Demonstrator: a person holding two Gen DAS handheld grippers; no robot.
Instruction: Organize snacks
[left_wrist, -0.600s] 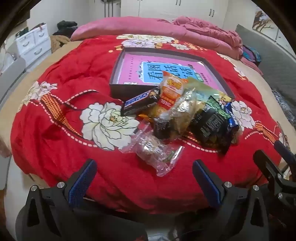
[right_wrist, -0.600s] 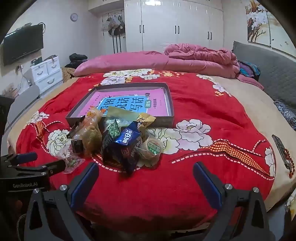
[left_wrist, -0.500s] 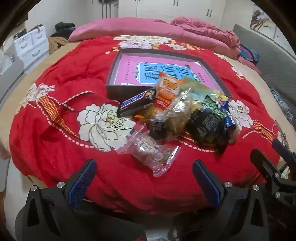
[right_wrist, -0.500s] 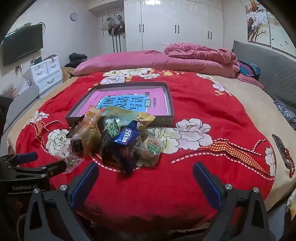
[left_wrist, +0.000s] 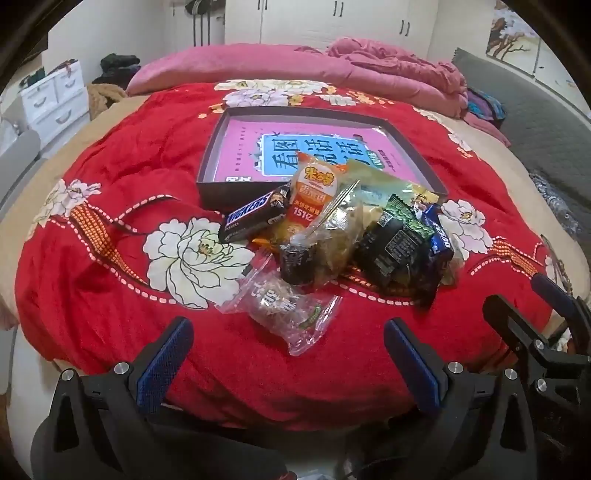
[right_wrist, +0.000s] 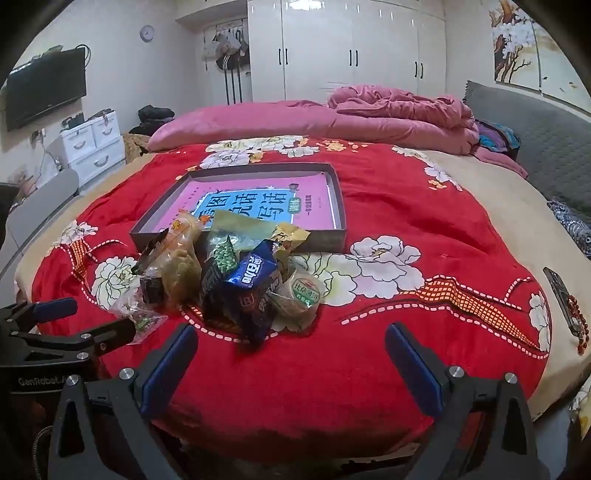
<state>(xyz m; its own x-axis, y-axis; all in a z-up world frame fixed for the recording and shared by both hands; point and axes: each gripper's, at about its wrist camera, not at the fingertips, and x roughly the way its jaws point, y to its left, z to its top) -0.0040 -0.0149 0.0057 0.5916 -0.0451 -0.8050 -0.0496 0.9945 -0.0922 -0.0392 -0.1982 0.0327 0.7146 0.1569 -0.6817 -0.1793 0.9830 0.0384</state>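
Tilting up a little since the earlier frame, the left wrist view now takes in more of the far wardrobe. Nearest, the left gripper (left_wrist: 286, 363) and right gripper (right_wrist: 290, 365) both gape wide and hold nothing, short of the red quilt (left_wrist: 110, 280). Just beyond lies a clear bag (left_wrist: 284, 306), then the snack pile (left_wrist: 332, 232) with its Snickers bar (left_wrist: 255, 218) on the left. Farther, touching the pile, sits the shallow box (left_wrist: 216, 192).

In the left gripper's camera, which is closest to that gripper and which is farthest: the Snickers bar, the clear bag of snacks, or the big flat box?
1. Clear bag: just ahead of the left gripper, nearest.
2. Snickers bar: behind the bag, slightly left.
3. Flat box: behind the pile, farthest.
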